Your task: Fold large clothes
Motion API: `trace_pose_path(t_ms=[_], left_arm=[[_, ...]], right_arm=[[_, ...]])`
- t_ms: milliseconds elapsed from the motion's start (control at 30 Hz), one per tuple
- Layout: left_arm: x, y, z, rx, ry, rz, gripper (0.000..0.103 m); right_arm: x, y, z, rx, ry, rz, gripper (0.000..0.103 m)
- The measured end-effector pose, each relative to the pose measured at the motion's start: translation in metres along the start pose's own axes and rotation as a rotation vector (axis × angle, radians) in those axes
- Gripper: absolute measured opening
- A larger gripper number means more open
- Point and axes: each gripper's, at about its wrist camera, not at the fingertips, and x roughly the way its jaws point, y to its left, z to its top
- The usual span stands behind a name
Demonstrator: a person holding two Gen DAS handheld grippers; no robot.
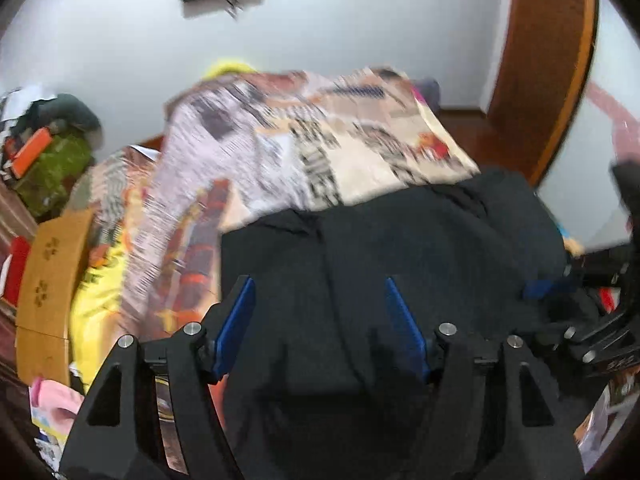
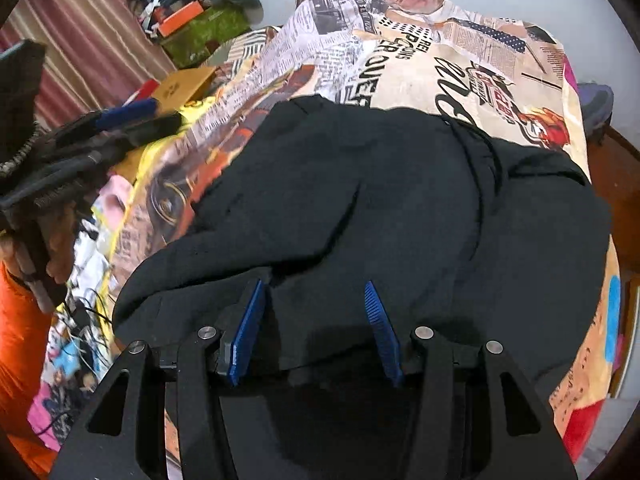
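Observation:
A large black garment [image 1: 400, 240] lies bunched on a bed covered by a newspaper-print sheet [image 1: 320, 136]. My left gripper [image 1: 320, 284] is open, its blue pads [image 1: 236, 324] spread just above the garment, holding nothing. In the right wrist view the same black garment [image 2: 400, 200] fills the middle of the bed sheet [image 2: 420, 52]. My right gripper [image 2: 314, 288] is open over the garment's near edge, its blue pads [image 2: 248, 332] wide apart. The right gripper [image 1: 560, 284] shows at the right edge of the left wrist view. The left gripper [image 2: 132, 114] shows at the left of the right wrist view.
A brown cardboard box [image 1: 52, 272] and yellow cloth [image 1: 96, 300] lie left of the bed. A green bag with an orange item [image 1: 44, 160] sits further left. A wooden door frame [image 1: 548, 60] stands at the right. Cables and clutter [image 2: 80, 312] lie along the bed's left side.

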Motion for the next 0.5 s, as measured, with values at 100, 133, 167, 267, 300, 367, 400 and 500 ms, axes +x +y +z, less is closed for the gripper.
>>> trace_pose_path(t_ms=[100, 133, 167, 267, 300, 367, 400, 500], left_arm=[[0.024, -0.027, -0.019, 0.065, 0.07, -0.009, 0.066], [0.03, -0.035, -0.025, 0.079, 0.086, -0.013, 0.066], [0.036, -0.041, -0.031, 0.088, 0.101, -0.022, 0.066], [0.047, -0.048, -0.044, 0.077, 0.119, -0.044, 0.066], [0.05, -0.046, -0.05, 0.052, 0.129, -0.062, 0.066], [0.054, -0.042, -0.056, -0.001, 0.135, -0.082, 0.068], [0.055, -0.039, -0.059, -0.026, 0.136, -0.09, 0.07], [0.055, -0.034, -0.058, -0.052, 0.145, -0.103, 0.07]], right_arm=[[-0.008, -0.002, -0.002, 0.011, -0.032, -0.019, 0.048], [-0.012, -0.002, -0.001, 0.017, -0.052, -0.035, 0.048], [-0.016, -0.002, -0.001, 0.021, -0.072, -0.054, 0.048], [-0.02, -0.006, -0.004, 0.035, -0.114, -0.09, 0.048], [-0.016, -0.008, -0.005, 0.048, -0.11, -0.087, 0.048], [-0.006, -0.012, -0.009, 0.073, -0.085, -0.083, 0.048], [0.002, -0.015, -0.014, 0.085, -0.069, -0.089, 0.049], [0.006, -0.014, -0.022, 0.056, -0.075, -0.106, 0.049]])
